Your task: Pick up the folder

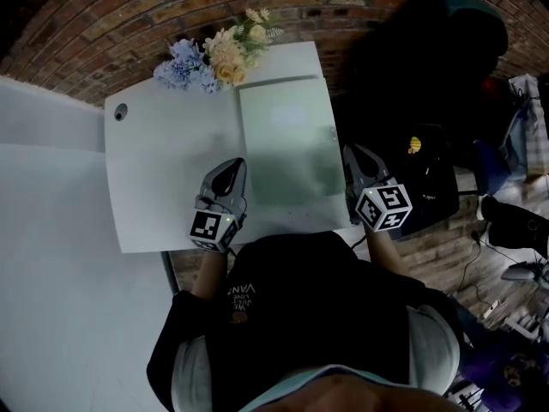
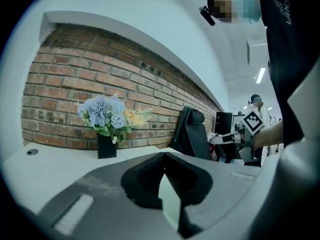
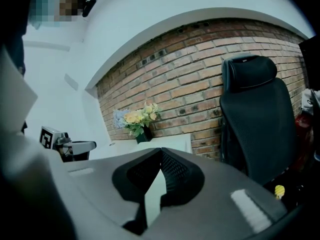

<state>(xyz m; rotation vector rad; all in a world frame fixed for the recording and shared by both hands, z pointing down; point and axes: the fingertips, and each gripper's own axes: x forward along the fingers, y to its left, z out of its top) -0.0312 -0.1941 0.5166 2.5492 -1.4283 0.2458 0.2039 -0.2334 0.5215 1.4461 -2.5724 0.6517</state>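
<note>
- Head view: the left gripper [image 1: 232, 165] and the right gripper [image 1: 351, 152] hang low at the near edge of the table [image 1: 163, 170]. Each has its jaws pressed together on nothing. Both gripper views show the jaws meeting tip to tip with no thing between.
- Both tips point away from the person toward the brick wall [image 1: 129, 7], one near each near corner of the folder [image 1: 287, 136]. The stance looks meant to bracket it from both sides before a lift. Neither gripper appears to touch it.
- Pale and flat, the folder lies shut on the table's right half. Its long side runs away from the person, and its right edge sits close to the table's edge.
- Judged from this, the pickup has not begun. The jaws would have to part before taking an edge, and so thin a sheet offers little to pinch except near the table's rim.
- White and mostly bare, the table carries only a round cable hole [image 1: 120, 111] at far left and flowers [image 1: 219, 57] in a black vase [image 2: 106, 147] at the far edge.
- A black chair [image 3: 252, 119] stands to the right, against the brick.
</note>
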